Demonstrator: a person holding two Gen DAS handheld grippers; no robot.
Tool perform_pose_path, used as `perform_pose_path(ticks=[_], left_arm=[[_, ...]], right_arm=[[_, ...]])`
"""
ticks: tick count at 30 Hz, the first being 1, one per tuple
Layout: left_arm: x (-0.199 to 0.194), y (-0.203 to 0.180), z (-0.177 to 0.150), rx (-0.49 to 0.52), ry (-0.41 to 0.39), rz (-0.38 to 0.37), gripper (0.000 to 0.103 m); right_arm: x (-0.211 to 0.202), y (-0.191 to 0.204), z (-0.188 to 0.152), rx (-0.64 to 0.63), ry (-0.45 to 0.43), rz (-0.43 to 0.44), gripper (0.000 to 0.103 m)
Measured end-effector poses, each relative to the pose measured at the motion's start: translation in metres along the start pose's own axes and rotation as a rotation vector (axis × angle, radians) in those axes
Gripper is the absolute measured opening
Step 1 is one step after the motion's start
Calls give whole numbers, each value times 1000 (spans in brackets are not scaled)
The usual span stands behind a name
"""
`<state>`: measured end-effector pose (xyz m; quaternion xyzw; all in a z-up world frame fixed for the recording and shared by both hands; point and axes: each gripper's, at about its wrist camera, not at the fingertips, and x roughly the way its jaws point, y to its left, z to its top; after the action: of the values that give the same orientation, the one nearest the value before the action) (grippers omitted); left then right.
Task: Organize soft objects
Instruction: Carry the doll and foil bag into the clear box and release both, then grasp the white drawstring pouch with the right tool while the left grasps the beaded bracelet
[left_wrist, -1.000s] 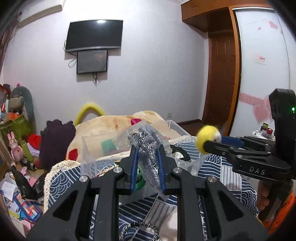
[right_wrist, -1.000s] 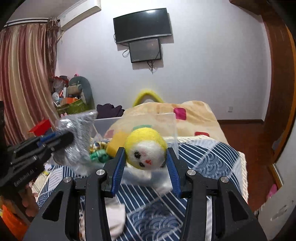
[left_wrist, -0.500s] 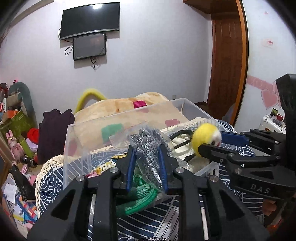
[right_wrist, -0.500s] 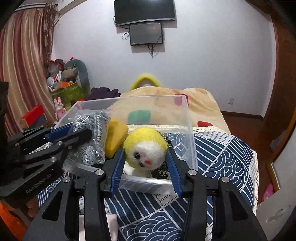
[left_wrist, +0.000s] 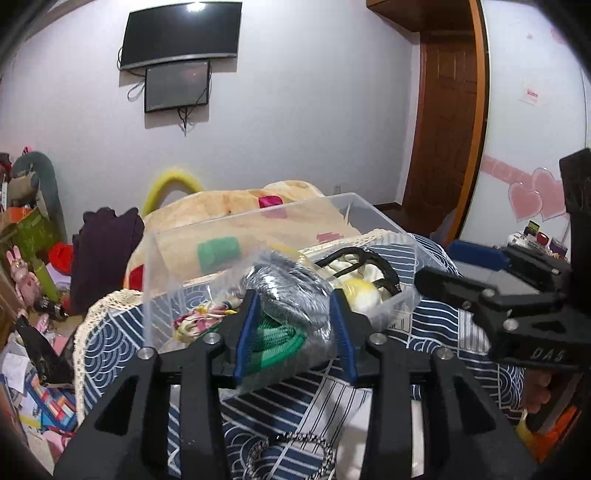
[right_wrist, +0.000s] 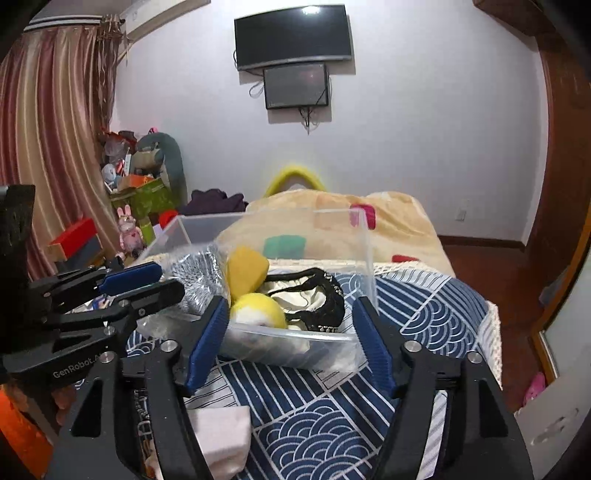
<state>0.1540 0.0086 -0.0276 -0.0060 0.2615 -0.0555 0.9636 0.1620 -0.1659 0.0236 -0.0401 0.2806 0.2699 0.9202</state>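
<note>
The right gripper (right_wrist: 288, 332) has let go: its blue pads, clamped on the round yellow-and-white felt toy (right_wrist: 258, 312) a moment ago, now stand spread wide, and the toy sits face down inside the clear plastic bin (right_wrist: 365, 258), beside a yellow sponge (right_wrist: 245, 269) and black lace cloth (right_wrist: 325, 295). The left gripper (left_wrist: 293, 332) has widened too; the clear bag of silver mesh scrubbers (left_wrist: 291, 295) lies between its half-spread pads, whether pinched I cannot tell, long axis pointing forward into the bin, over green cord (left_wrist: 275, 341). Below: the blue wave-patterned bedspread (right_wrist: 424, 306).
</note>
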Motion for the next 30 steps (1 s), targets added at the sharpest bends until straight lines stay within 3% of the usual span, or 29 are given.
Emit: perform_pose_path(ticks=[3,6,11,18,24,30], left_arm=[[-16,-2,-1,10,-19,1,47],[-34,1,-4,12,-44,1,60],[-59,6,-20,-18,-67,25,103],[-59,15,-56,-18,15,74,103],[-38,33,-88,-86,124,65,102],[-16,36,-108,-117,203,31,65]], right_arm=[[-13,2,1,-7,-31,-6,70],[-27,6,-1,-17,-62,-12,79],[-37,15,-10,-24,-75,2,79],[-24,30,-40,-55,11,23,80],[-3,40,-68,-62,118,56,80],[14,40,-87,-35,213,105,80]])
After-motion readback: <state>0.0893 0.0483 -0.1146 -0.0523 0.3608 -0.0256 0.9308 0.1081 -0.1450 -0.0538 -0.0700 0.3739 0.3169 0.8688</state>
